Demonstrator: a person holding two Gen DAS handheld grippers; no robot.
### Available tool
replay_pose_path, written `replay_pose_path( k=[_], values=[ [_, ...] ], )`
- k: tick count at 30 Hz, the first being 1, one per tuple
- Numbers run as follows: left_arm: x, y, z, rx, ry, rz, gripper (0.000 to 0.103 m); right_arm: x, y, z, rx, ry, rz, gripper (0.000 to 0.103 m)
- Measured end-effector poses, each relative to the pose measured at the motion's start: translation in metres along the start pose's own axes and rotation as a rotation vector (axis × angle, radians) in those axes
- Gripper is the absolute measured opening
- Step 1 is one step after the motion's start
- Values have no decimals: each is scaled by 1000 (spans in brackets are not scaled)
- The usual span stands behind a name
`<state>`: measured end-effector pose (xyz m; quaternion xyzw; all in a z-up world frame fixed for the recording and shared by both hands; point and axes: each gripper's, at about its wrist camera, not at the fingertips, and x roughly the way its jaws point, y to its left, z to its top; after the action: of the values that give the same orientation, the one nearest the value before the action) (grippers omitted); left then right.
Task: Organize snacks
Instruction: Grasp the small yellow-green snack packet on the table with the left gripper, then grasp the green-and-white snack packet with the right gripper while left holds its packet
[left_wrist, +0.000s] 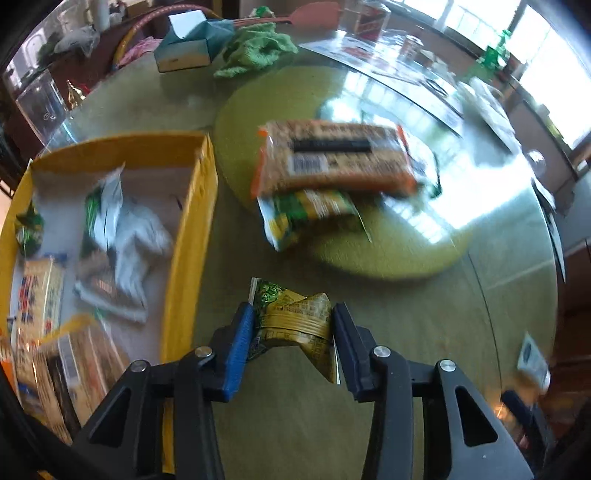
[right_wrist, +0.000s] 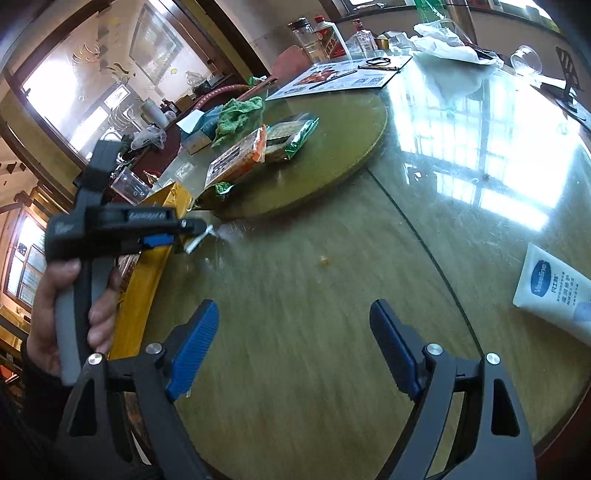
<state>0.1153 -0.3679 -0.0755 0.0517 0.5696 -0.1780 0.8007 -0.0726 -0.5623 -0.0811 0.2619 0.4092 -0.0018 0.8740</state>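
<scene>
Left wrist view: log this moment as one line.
left gripper: shut on green-gold snack packet | right gripper: open, holding nothing | yellow box: left of packet | orange pack: on turntable

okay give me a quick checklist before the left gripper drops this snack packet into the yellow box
1. Grip: left gripper shut on the green-gold snack packet, crumpled between the pads: ok.
2. Position: packet over the table, right of the yellow box, not above it: not ok.
3. Room in box: bare floor near the far wall: ok.
4. Right gripper open, empty, away from the box: ok.
5. Remaining snacks: orange packet on the round mat: not ok.
</scene>
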Motion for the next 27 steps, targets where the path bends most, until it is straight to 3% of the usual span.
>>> replay_pose_path(
  k=[6, 14, 21, 27],
  values=[
    [-19, -1, -52, 50, 27, -67, 43, -1, 5, 2, -2, 6, 22, 84],
    [-46, 7, -114, 78, -22, -93, 42, 14, 31, 27, -50, 58, 130, 84],
    [-52, 18, -122, 72, -41, -91, 42, 62, 58, 75, -135, 163, 211, 81],
    [-53, 24, -123, 45, -44, -136, 42, 117, 59, 117, -67, 288, 270, 78]
  ],
)
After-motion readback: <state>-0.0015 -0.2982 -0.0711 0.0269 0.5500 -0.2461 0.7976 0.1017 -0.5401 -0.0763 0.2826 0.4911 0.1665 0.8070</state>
